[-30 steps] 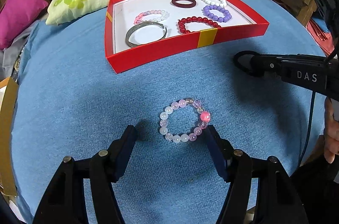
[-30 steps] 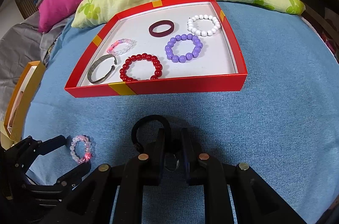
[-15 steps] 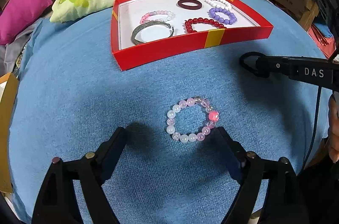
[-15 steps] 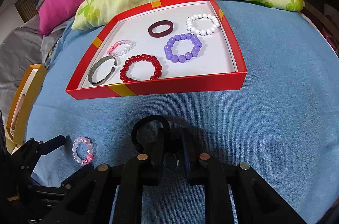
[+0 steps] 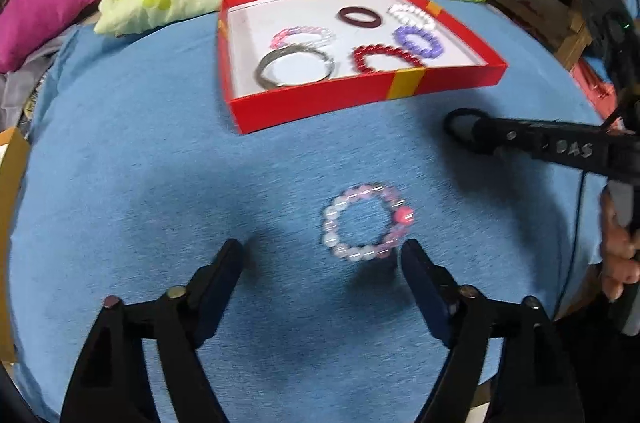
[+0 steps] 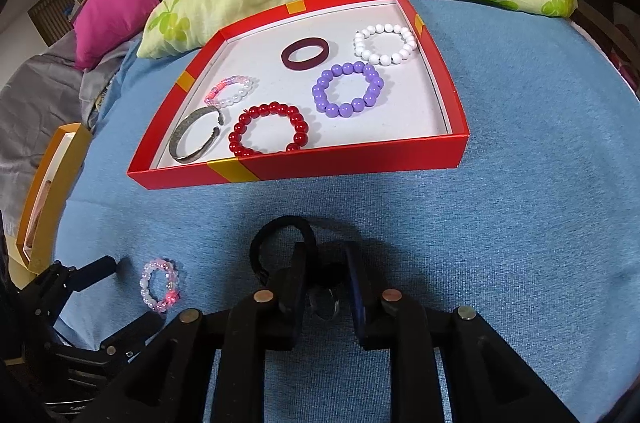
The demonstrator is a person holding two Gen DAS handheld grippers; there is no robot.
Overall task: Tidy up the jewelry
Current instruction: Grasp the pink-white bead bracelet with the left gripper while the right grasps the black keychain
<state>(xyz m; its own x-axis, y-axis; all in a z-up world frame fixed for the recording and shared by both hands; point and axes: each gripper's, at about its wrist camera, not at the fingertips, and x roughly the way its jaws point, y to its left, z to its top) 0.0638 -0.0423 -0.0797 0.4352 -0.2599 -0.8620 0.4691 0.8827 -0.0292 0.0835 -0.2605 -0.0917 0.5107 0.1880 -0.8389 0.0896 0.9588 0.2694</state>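
The left tool [image 5: 320, 255] stands released, its jaws just closing a little, the pink-and-clear beaded bracelet [image 5: 366, 221] lying loose on the blue cloth [image 5: 140, 163] just ahead of its tips. The right tool [image 6: 326, 265], jaws just easing apart, grips a black hair tie [image 6: 280, 235]. Beyond sits the red tray [image 6: 340, 163].

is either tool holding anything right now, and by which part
The right tool pinches the black loop at its near edge. The left tool is open, holding nothing; the pink bead bracelet lies beyond its tips.
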